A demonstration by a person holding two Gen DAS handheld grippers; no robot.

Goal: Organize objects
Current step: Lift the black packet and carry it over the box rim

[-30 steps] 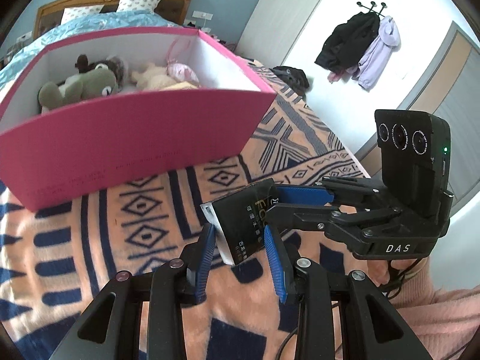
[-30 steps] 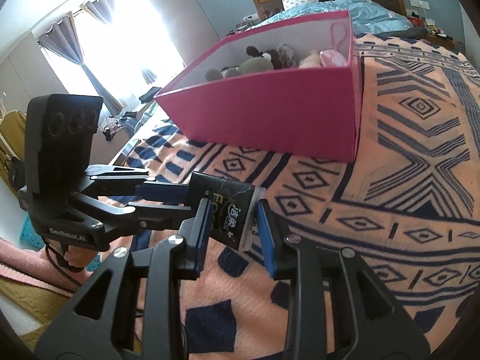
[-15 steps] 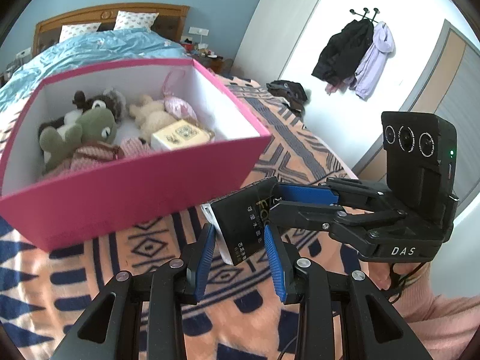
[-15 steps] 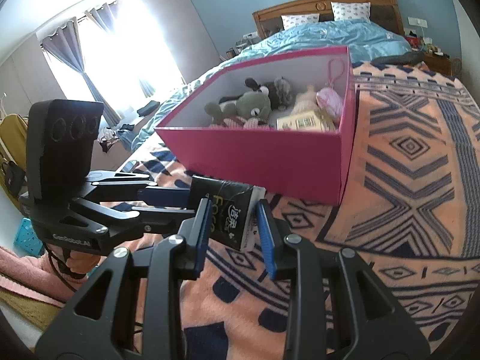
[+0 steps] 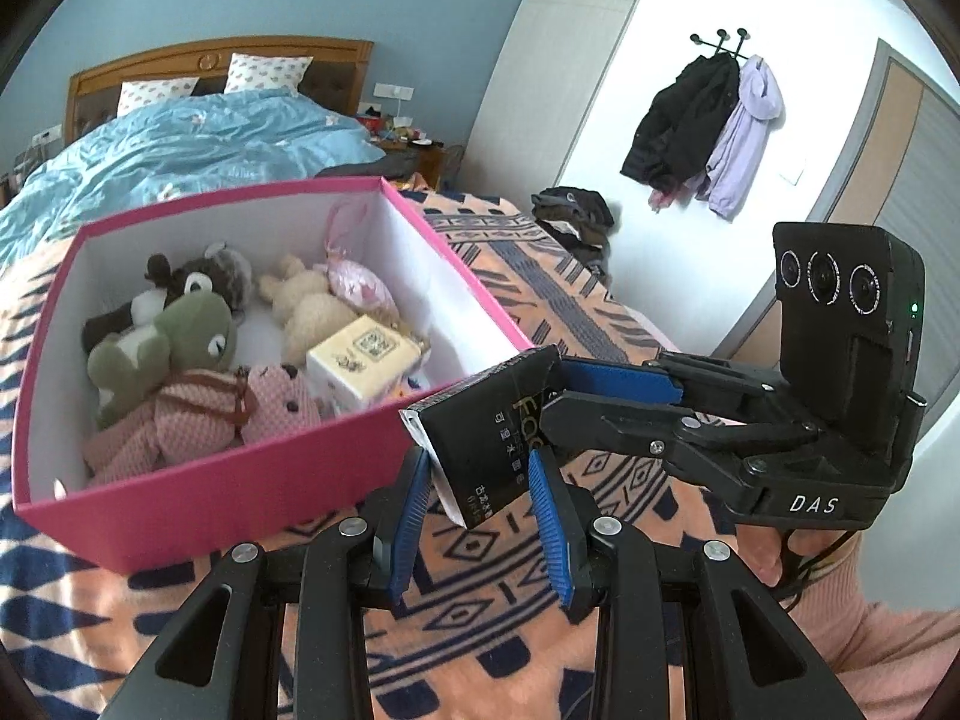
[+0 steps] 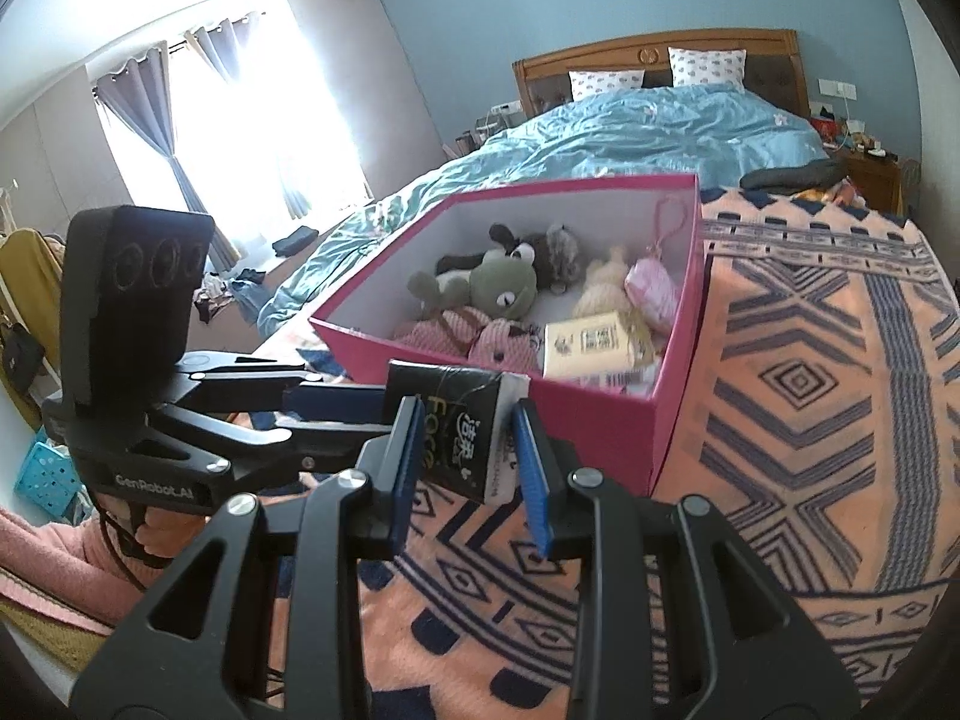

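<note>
While both claws grip it from opposite sides, the black pack [image 5: 489,438] hangs in the air just short of the pink box's [image 5: 240,492] near wall. The left claw [image 5: 480,510] is shut as tight as it goes on the pack's lower end; the right claw [image 6: 465,468] pinches the other end, its blue pads pressed on the wrapper. A moment ago the pack sat low over the blanket [image 6: 810,420] and only the box's outer wall showed; now the pair has risen, and both cameras look over the rim onto the soft toys [image 5: 162,354] and the cream carton [image 5: 360,354] inside. That lift seems to clear the wall, so I'd judge the pack is about to go in. There is bare white floor at the box's near corner beside the carton. What remains is to carry it forward past the rim and let go with both claws together.
</note>
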